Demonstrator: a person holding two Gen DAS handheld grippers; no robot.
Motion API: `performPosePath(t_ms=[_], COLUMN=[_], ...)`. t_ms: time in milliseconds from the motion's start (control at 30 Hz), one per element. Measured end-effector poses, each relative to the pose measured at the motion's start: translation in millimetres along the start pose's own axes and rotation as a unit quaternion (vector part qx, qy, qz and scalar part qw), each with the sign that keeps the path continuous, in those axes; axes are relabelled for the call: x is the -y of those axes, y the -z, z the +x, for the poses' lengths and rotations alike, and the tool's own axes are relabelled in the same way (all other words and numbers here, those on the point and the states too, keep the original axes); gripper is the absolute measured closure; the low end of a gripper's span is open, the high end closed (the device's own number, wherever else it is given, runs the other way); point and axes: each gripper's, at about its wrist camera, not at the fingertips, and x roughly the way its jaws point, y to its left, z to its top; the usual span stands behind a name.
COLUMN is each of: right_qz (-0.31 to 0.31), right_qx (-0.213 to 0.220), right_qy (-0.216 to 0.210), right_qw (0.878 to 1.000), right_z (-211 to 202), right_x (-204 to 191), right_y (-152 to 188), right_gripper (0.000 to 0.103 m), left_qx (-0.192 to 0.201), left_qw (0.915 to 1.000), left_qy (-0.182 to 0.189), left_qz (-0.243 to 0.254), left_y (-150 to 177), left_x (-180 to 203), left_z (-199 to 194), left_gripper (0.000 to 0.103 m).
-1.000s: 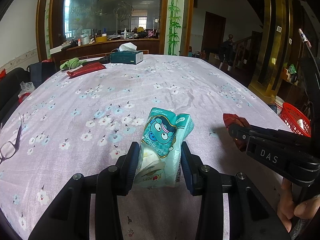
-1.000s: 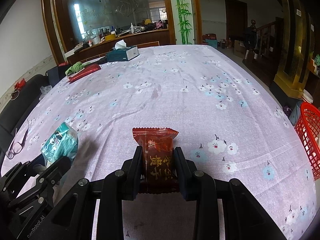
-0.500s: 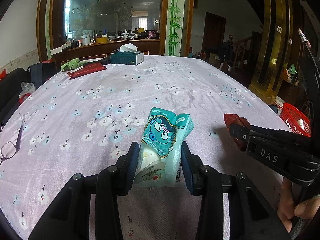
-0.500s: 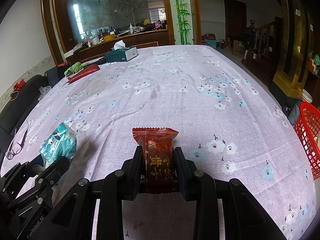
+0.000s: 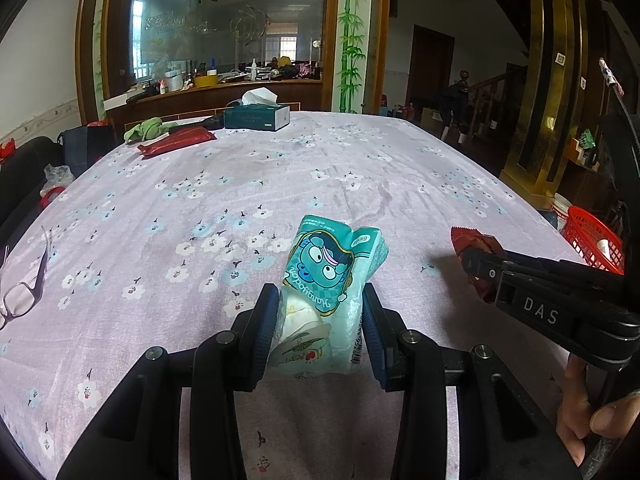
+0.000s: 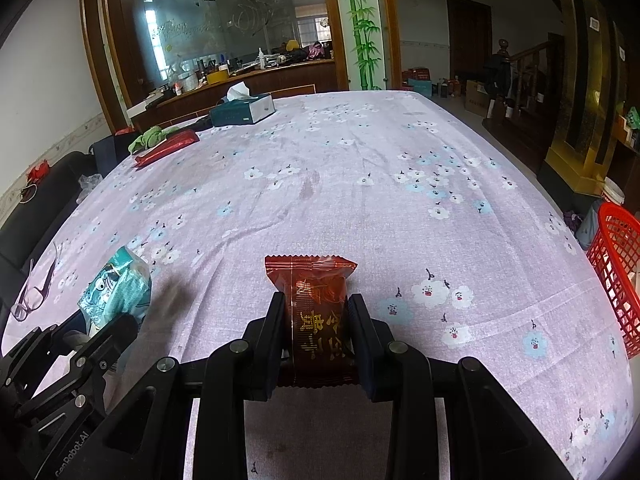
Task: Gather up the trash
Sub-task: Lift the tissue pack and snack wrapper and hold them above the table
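My left gripper [image 5: 320, 320] is shut on a teal tissue pack [image 5: 324, 292] with a cartoon face, held above the flowered tablecloth. The same teal pack [image 6: 116, 288] shows at the lower left of the right wrist view. A dark red snack wrapper [image 6: 316, 312] with gold lettering is clamped in my right gripper [image 6: 318, 332], which is shut on it. From the left wrist view that wrapper [image 5: 472, 248] pokes out of the right gripper at the right side. A red mesh basket [image 6: 618, 272] stands on the floor past the table's right edge.
Glasses [image 5: 20, 292] lie at the table's left edge. At the far end sit a tissue box [image 5: 256, 116], a flat red packet [image 5: 176, 142] and a green cloth [image 5: 146, 128]. A hand [image 5: 588, 424] grips the right tool. A black sofa [image 6: 36, 200] borders the left.
Both grippers keep their hold on the same items. The views have shifted only slightly; the right gripper has drifted a little toward the right side with the red basket.
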Motion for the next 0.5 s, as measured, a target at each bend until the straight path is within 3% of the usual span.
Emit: performPosePath(t_ms=[500], right_qz=[0.007], right_qx=[0.004], right_qy=[-0.001], right_qw=[1.0], right_z=[1.1], right_x=[3.0], right_y=[0.6], right_gripper=[0.07], left_qx=[0.003], left_qw=[1.0], left_qy=[-0.001], left_qz=[0.002], left_y=[0.5], left_x=[0.5], left_z=[-1.4], left_gripper=[0.064])
